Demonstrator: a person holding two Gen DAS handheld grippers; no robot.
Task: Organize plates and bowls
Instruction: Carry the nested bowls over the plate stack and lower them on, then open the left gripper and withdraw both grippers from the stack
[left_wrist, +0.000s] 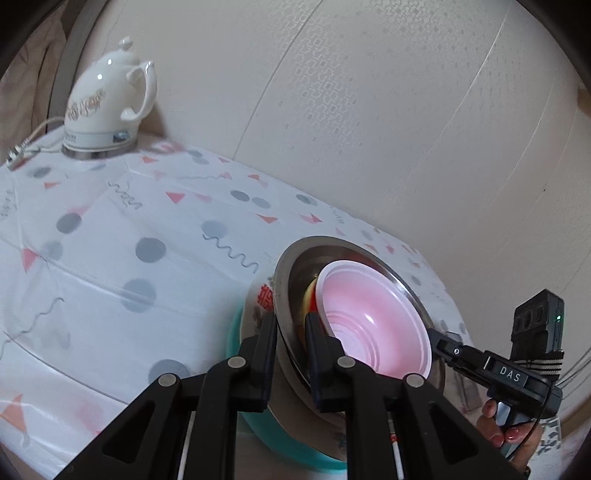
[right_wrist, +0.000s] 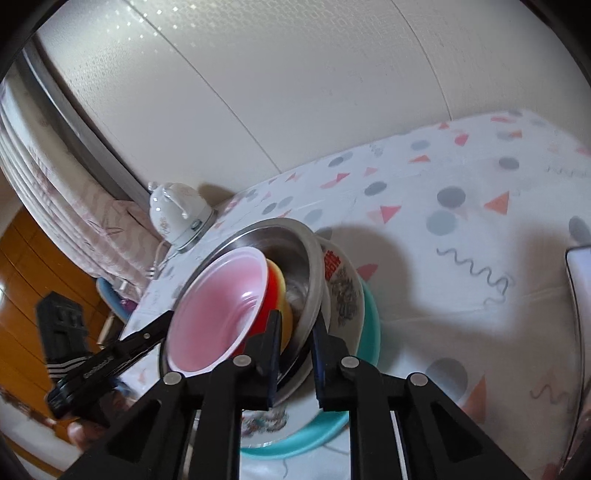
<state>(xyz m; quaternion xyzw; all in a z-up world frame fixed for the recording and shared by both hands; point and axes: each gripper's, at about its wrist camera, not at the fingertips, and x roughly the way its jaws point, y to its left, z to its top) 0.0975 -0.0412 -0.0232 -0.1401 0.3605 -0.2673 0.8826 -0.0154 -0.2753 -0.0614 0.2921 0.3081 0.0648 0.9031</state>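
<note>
A nested stack is held tilted above the table: a pink bowl (left_wrist: 373, 325) inside a red and yellow bowl (right_wrist: 275, 291), inside a steel bowl (left_wrist: 295, 280), over a white patterned plate (left_wrist: 258, 306) and a teal plate (left_wrist: 273, 432). My left gripper (left_wrist: 291, 339) is shut on the steel bowl's rim, one finger inside, one outside. My right gripper (right_wrist: 295, 339) is shut on the steel bowl's rim (right_wrist: 314, 280) on the opposite side. The right gripper also shows in the left wrist view (left_wrist: 436, 339), and the left gripper in the right wrist view (right_wrist: 162, 321).
A white electric kettle (left_wrist: 107, 99) stands on its base at the table's far corner by the wall, its cord trailing off. The table (left_wrist: 110, 229) has a white cloth with grey dots and pink triangles. A white object (right_wrist: 580, 280) sits at the right edge.
</note>
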